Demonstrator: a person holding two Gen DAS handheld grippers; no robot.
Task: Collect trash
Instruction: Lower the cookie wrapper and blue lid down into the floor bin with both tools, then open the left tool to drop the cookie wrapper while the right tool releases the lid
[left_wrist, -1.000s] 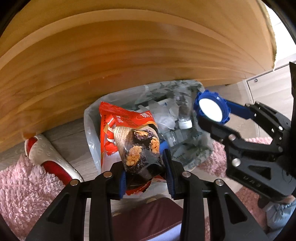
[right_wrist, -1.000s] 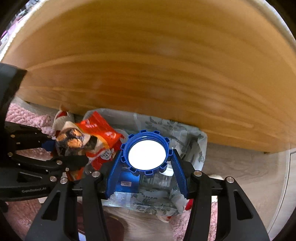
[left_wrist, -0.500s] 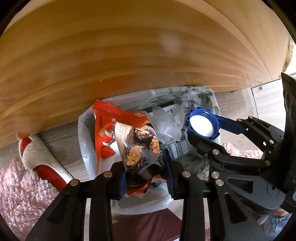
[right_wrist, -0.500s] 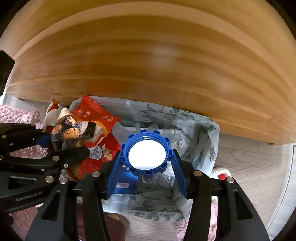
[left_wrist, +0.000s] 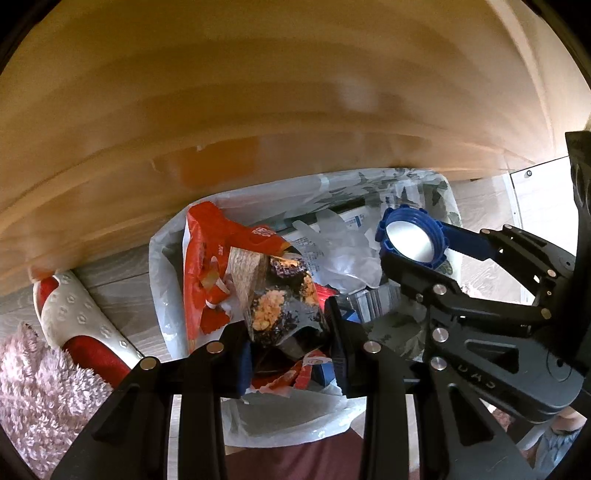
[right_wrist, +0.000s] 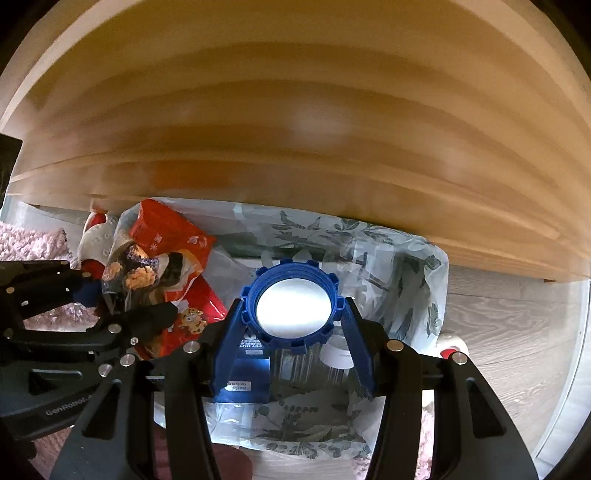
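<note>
My left gripper (left_wrist: 291, 354) and right gripper (right_wrist: 295, 347): matte black linkage arms with silver round screws, blue finger pads (right_wrist: 356, 347), and white "GenRobot" lettering on the left body as seen from the right wrist.

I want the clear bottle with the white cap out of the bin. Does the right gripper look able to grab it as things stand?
Probably not. The right gripper is shut on a blue lid, so its jaws are occupied. The clear bottle lies just below in the lined bin, otherwise uncovered.
</note>
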